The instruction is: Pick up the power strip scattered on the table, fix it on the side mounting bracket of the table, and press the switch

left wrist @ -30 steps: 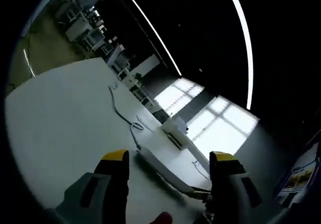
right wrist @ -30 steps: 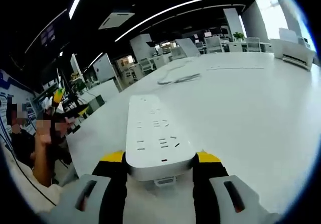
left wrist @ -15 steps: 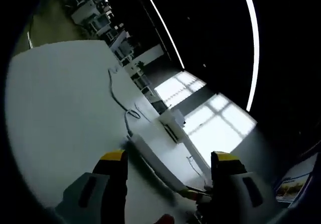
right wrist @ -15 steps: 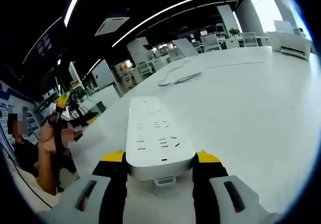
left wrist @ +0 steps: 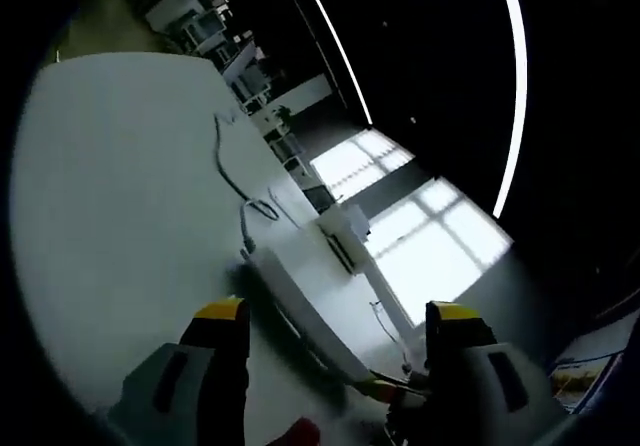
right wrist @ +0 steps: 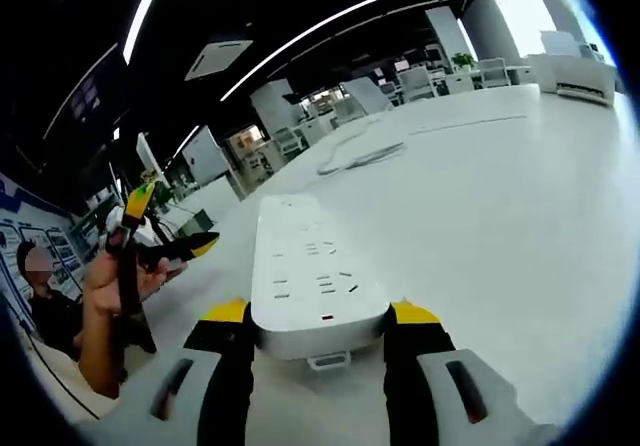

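The right gripper (right wrist: pixel 318 318) is clamped on the power strip (right wrist: pixel 312 268), whose long axis runs toward 12 o'clock over the table (right wrist: pixel 500 206). The left gripper (left wrist: pixel 335 316) is spread wide with nothing in it.

This was a large open-plan office. Rows of desks and chairs (right wrist: pixel 440 78) stood at two o'clock beyond the long white table (right wrist: pixel 520 206), long strip lights (right wrist: pixel 330 21) crossed the dark ceiling at twelve, and tall bright windows (left wrist: pixel 420 246) filled the far wall at three o'clock.
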Tool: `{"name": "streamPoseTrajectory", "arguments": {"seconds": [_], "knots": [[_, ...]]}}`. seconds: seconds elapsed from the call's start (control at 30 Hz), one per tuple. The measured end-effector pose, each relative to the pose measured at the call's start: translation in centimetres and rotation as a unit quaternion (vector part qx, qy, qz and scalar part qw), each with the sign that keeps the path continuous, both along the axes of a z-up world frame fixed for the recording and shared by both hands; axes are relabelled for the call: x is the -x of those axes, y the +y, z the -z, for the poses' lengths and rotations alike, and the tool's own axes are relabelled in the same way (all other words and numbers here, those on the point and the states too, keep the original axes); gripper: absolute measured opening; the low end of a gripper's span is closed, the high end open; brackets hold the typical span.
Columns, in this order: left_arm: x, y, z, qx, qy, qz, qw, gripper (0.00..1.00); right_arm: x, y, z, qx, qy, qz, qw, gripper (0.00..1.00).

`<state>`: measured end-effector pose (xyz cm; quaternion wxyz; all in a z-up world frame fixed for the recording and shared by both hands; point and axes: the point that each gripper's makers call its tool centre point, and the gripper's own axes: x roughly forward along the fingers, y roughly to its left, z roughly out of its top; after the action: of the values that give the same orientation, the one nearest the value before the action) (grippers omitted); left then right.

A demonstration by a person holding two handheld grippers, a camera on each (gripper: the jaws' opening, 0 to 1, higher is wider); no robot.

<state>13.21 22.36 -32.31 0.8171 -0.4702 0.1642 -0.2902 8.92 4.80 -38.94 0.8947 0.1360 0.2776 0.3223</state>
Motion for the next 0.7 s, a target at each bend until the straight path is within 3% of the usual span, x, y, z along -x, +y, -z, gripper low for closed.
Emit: {"name": "streamPoseTrajectory", "arguments": {"seconds": [0.47,0.7], "knots": [[-0.8,-2.4,1.2,-0.003,0.023,0.010,0.9997,0.76,0.0,0.4,0.0,-0.003,-0.004,0.005,1.0000,0.46],[-2.4,-3.2,1.4,-0.001,0.037,0.013,0.9993,0.75,0.0,0.3,-0.1,-0.005,-0.010,0.006,0.9999,0.46]]}}
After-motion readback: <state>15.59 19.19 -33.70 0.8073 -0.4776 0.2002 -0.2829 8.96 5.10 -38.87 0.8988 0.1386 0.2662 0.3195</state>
